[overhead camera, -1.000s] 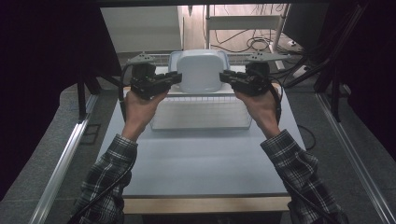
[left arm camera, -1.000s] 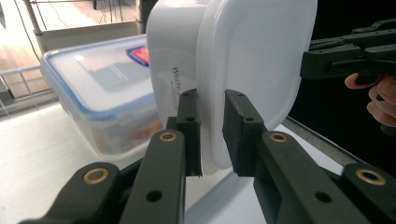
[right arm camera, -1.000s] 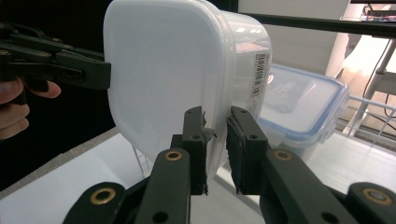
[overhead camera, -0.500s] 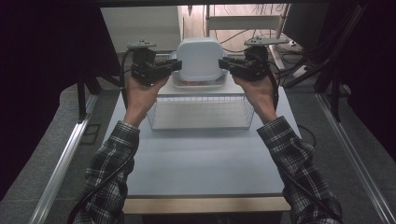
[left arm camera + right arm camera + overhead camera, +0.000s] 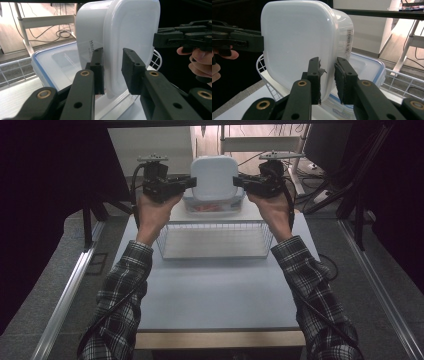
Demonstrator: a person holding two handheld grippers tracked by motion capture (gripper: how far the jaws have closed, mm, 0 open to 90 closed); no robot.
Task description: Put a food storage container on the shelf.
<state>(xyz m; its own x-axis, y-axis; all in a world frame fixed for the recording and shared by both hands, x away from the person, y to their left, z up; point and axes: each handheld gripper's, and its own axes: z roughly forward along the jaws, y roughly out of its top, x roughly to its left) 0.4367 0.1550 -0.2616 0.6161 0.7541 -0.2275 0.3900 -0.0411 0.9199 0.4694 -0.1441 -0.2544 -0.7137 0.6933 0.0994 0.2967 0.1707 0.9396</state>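
Container: white translucent plastic tub, tipped on edge, raised over the blue-rimmed lidded box at the counter's far end.
Left gripper: jaws just opening, straddling the tub's left rim.
Right gripper: jaws just opening, straddling its right rim.
Near: wire basket.

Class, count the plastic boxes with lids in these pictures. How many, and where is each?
2. A white box is held up on edge between both grippers; a blue-rimmed box sits on the table behind the wire basket. Others may be hidden.

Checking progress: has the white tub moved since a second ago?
Yes. The white tub has gone up and away from the wire basket, toward the table's far edge.
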